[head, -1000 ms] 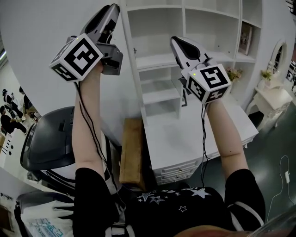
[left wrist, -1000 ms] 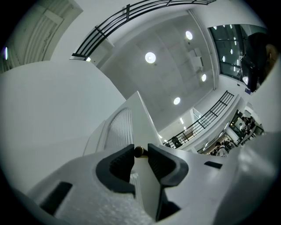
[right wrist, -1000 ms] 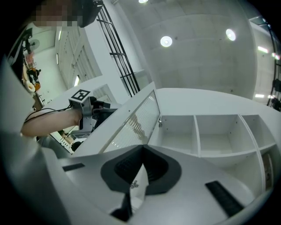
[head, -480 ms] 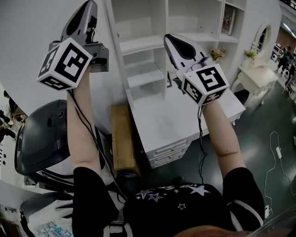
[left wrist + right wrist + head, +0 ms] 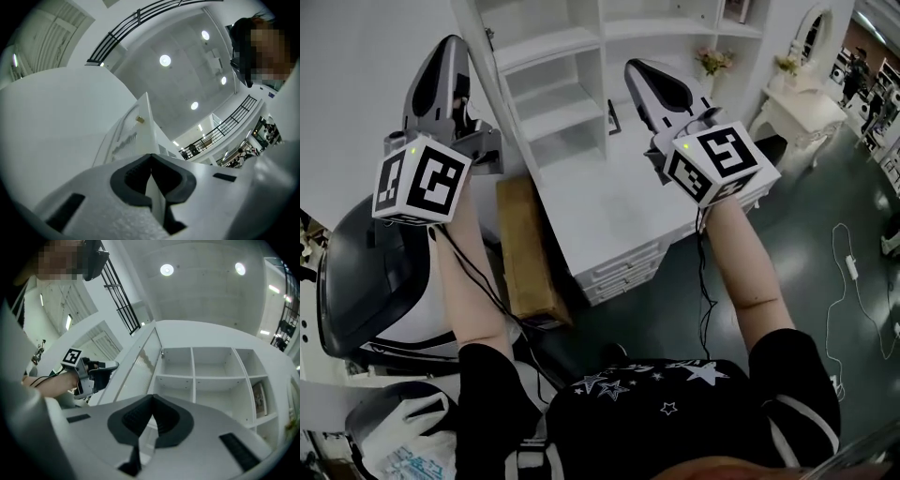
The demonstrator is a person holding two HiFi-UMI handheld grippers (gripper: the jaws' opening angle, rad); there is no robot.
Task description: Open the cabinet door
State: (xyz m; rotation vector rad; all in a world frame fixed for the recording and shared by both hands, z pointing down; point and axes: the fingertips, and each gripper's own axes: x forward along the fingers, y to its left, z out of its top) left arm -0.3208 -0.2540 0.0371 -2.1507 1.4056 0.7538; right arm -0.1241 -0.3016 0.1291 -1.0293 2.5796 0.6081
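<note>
The cabinet (image 5: 567,94), its cabinet door (image 5: 138,366) and the desk (image 5: 619,211) at twelve o'clock are all plain white. The left gripper (image 5: 450,42) and right gripper (image 5: 630,66) have pale silver-grey shells trimmed in black, with ribbed charcoal pads (image 5: 133,176). The left cube (image 5: 422,183) and right cube (image 5: 717,161) are white, printed with bold black square markers, and each shows a small green light. Beside the desk the wooden board (image 5: 525,248) is tan brown. At four o'clock the floor (image 5: 825,309) is dark greenish grey. The person's shirt (image 5: 656,412) is black, scattered with white stars.
</note>
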